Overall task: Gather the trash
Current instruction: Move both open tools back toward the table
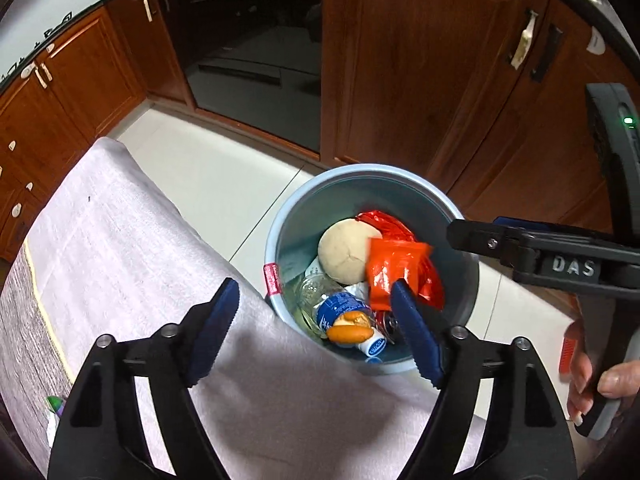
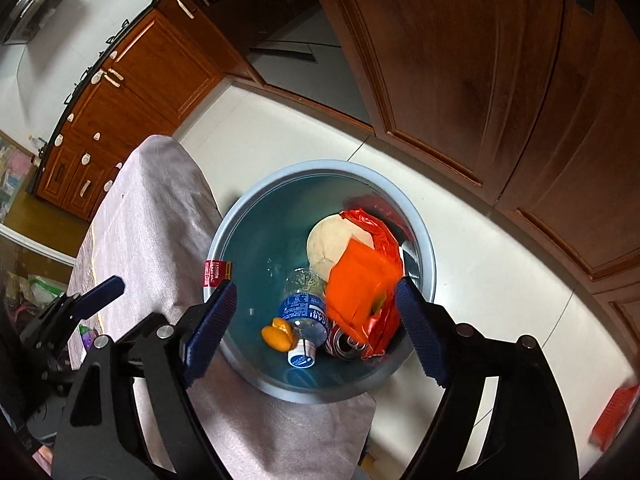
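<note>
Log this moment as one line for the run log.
left gripper: open, empty | right gripper: open, over bin | orange wrapper: in bin, blurred | bottle, can: in bin

Right wrist view: trash bin seen from above, R gripper held over it

R gripper (image 2: 314,330) is spread wide w/ nothing between its blue pads (image 2: 210,330). Below, the blue bin (image 2: 256,200) is seen beside a cloth-covered table (image 2: 152,216); inside are an orange wrapper (image 2: 360,280), a pale round bun (image 2: 326,242), a plastic bottle (image 2: 306,314), a can (image 2: 344,344) and a small orange piece (image 2: 277,335). L gripper is glimpsed at the left edge (image 2: 92,292).
</note>
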Demonstrator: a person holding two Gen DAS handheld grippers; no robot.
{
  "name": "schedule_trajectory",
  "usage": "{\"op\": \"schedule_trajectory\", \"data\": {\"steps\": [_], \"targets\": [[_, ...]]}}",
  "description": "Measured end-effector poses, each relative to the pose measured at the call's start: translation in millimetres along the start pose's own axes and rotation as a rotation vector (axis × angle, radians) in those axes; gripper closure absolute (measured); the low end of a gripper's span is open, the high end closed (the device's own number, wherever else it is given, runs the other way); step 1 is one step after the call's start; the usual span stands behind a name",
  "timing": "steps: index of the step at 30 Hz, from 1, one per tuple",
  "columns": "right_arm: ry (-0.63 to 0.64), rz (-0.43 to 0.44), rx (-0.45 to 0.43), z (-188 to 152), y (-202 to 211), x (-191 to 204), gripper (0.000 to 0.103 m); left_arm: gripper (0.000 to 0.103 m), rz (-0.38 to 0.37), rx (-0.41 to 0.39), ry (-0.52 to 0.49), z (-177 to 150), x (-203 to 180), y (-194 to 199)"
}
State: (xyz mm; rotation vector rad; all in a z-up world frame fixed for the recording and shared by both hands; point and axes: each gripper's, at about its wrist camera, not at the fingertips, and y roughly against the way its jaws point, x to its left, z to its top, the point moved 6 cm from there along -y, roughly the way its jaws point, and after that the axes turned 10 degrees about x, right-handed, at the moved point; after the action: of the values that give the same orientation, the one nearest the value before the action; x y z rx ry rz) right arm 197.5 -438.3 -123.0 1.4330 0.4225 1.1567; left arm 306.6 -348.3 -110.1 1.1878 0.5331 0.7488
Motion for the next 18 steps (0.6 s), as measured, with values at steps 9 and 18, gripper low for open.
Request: {"op": "schedule_trajectory", "data": {"steps": [9, 18], "targets": [[0.011, -0.02, 0.004, -17, 16, 17, 0.018, 0.012, -0.024, -0.049, 0.031, -22, 10, 30], [0.112, -0.01, -0.005, -45, 37, 73, 0.018, 0.008, -0.022, -0.106, 0.115, -66, 49, 74]]}}
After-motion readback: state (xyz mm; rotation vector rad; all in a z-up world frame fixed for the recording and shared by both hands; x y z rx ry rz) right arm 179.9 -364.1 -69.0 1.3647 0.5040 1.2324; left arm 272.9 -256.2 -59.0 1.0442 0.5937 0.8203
